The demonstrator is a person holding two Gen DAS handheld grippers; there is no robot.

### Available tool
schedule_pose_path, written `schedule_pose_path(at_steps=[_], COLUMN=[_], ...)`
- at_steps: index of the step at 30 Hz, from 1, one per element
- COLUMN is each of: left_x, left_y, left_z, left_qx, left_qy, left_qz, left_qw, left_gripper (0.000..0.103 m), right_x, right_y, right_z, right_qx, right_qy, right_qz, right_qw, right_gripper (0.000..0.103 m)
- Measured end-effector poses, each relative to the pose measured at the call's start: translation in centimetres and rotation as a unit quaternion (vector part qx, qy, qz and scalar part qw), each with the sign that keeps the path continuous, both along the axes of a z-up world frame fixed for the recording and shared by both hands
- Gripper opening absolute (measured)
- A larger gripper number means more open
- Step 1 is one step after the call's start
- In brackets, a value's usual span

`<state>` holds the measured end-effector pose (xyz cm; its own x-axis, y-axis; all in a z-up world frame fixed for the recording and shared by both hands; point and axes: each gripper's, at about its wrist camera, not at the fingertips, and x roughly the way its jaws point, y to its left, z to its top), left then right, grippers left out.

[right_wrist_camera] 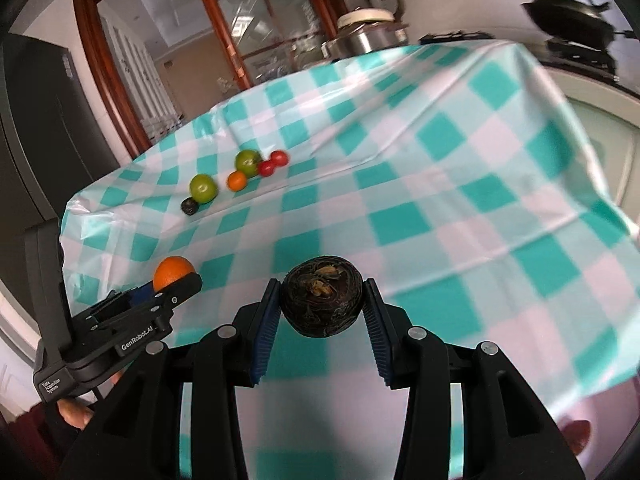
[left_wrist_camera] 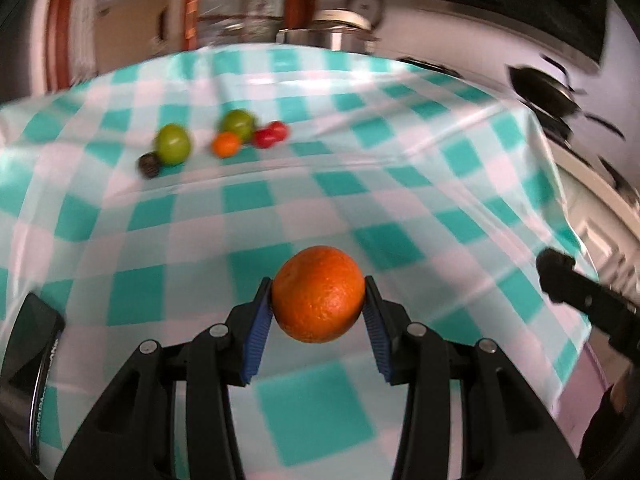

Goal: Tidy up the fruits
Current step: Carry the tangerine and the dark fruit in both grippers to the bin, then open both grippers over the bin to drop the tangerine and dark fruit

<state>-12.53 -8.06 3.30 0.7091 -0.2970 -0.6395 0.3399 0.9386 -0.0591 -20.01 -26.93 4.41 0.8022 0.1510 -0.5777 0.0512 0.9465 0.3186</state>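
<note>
Clamping an orange (left_wrist_camera: pixel 319 294), the left gripper (left_wrist_camera: pixel 319 300) holds it by both sides between blue ribbed pads (left_wrist_camera: pixel 260 332), lifted above the checked cloth. From the right wrist view the same orange shows at the lower left, pinched at the tip of that gripper. Right gripper (right_wrist_camera: pixel 322 300) is closed on a dark, rough, round fruit (right_wrist_camera: pixel 322 296), brown flecks on its top face; kind unclear. It too hangs clear of the cloth.

Farther off, near the cloth's far left part, a loose row of fruit: a small dark fruit (right_wrist_camera: pixel 189 206) touching a green fruit (right_wrist_camera: pixel 203 188), then a small orange one (right_wrist_camera: pixel 237 181) just beside a second green fruit (right_wrist_camera: pixel 248 162), then two red ones (right_wrist_camera: pixel 273 163) side by side. All rest on the cloth, well apart from both grippers.

Teal-and-white checked tablecloth (right_wrist_camera: pixel 400 220) covers the counter, creased, its right edge hanging over. Behind it: a steel pot with lid (right_wrist_camera: pixel 366 34), a dark pan (right_wrist_camera: pixel 572 22) on a stove, and a wood-framed glass door (right_wrist_camera: pixel 224 28). Fingers of a hand (right_wrist_camera: pixel 74 414) show beneath the left gripper's body.
</note>
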Motion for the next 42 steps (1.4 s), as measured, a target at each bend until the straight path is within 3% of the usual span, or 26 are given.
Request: schedule_pose_path(at_steps=[7, 13, 16, 19, 22, 25, 27, 32, 36, 42], left_x=[-4.2, -8.9, -11.6, -14.5, -17.5, -19.2, -19.6, -18.9, -18.2, -17.7], left_y=[-6.2, -11.5, -14.6, -17.9, -21.6, -24.6, -26.0, -29.8, -32.4, -34.2], left_z=[0.2, 0.1, -0.4, -1.7, -4.3, -7.4, -9.3, -15.2, -19.3, -22.8], left_qx=[0.046, 0.071, 0.075, 0.097, 0.135, 0.171, 0.191, 0.249, 0.297, 0.334], left_qy=[-0.022, -0.038, -0.033, -0.027, -0.007, 0.028, 0.050, 0.124, 0.154, 0.182], left_qz=[-0.088, -0.196, -0.270, -0.342, -0.418, -0.463, -0.477, -0.479, -0.467, -0.457], left_qw=[0.9949, 0.9773, 0.9595, 0.9344, 0.8984, 0.8690, 0.8561, 0.8329, 0.8183, 0.8042], left_gripper=[0.044, 0.044, 0.044, 0.044, 0.044, 0.044, 0.044, 0.044, 0.044, 0.044], right_x=[-6.1, -12.4, -14.7, -16.4, -17.3, -17.8, -18.0, -18.4, -18.6, -18.4], right_y=[-5.7, -11.1, -13.9, -16.2, -17.8, -18.7, -18.7, -18.2, -18.1, -18.1], right_z=[-1.1, -3.0, -4.8, -7.1, -10.0, -12.8, -14.7, -19.3, -21.9, -23.3], right_qx=[-0.008, -0.019, -0.023, -0.027, -0.031, -0.028, -0.026, -0.023, -0.018, -0.015], right_qy=[0.000, 0.019, 0.046, 0.086, 0.143, 0.194, 0.229, 0.301, 0.343, 0.375], right_qz=[-0.055, -0.132, -0.174, -0.212, -0.236, -0.238, -0.228, -0.198, -0.183, -0.173], right_qw=[0.998, 0.991, 0.983, 0.973, 0.961, 0.951, 0.946, 0.933, 0.921, 0.910], right_gripper=[0.042, 0.042, 0.042, 0.042, 0.042, 0.042, 0.042, 0.042, 0.042, 0.042])
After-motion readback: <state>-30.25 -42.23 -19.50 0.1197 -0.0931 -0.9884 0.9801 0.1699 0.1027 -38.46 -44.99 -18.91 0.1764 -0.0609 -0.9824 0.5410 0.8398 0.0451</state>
